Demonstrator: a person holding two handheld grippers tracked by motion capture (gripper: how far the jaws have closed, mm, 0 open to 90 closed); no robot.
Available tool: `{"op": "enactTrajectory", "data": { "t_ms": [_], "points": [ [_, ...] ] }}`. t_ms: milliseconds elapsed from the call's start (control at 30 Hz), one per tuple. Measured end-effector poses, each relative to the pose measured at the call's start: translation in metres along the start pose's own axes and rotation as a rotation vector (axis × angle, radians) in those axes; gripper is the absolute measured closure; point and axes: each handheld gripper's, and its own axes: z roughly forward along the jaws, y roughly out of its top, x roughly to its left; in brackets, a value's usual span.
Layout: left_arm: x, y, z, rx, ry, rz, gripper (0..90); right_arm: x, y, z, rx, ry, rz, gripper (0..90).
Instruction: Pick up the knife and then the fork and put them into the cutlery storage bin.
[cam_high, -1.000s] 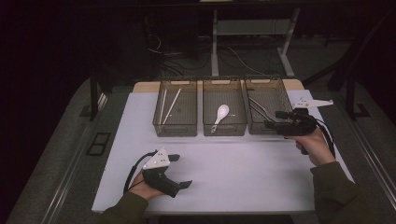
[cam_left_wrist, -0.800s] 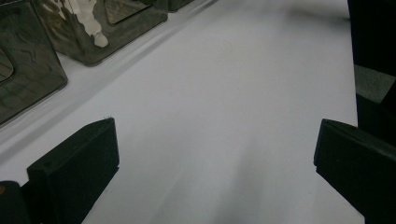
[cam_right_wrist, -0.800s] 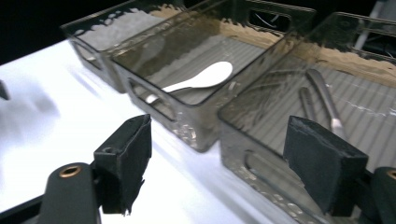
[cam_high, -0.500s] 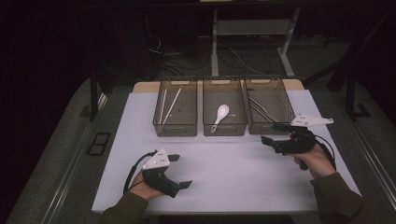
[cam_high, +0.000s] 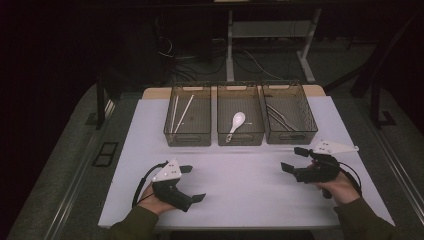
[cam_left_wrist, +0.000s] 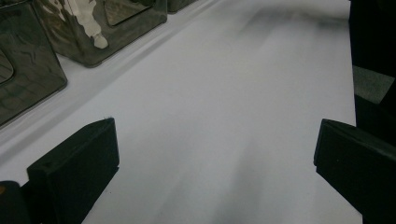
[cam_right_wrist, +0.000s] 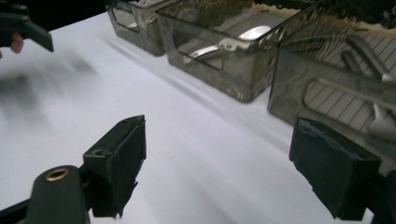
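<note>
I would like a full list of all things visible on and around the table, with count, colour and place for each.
Bins: three, dark see-through, in a row at the far side of the table.
Sticks: a few, pale and thin, in the left bin; exact count unclear.
Spoon: one, white, in the middle bin.
Metal utensils: several, silver, in the right bin; kind hard to tell.
Table cover: one, white, over the table top.
Cables: several, dark, on the floor behind the table.
Left claw: one, black, open, near front left, holding nothing.
Right claw: one, black, open, front right of the table, holding nothing; its jaws have just been opening.
</note>
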Motion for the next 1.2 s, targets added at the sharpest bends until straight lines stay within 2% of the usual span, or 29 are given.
{"op": "enactTrajectory", "data": {
  "t_ms": [500,700,1033,1200],
  "points": [
    [0.0,0.0,0.0,0.001,0.0,0.005,0.0,0.013,-0.024,-0.008,0.03,0.028,-0.012,18.6],
    [0.0,0.0,-0.001,0.001,0.001,0.004,0.0,0.015,-0.029,-0.011,0.021,0.025,-0.009,17.8],
    [0.0,0.0,-0.001,0.002,0.003,0.007,0.0,0.016,-0.036,-0.01,0.047,0.027,-0.011,16.9],
    [0.0,0.0,-0.001,0.003,0.004,0.007,0.0,0.017,-0.036,-0.011,0.041,0.03,-0.012,16.9]
  ]
}}
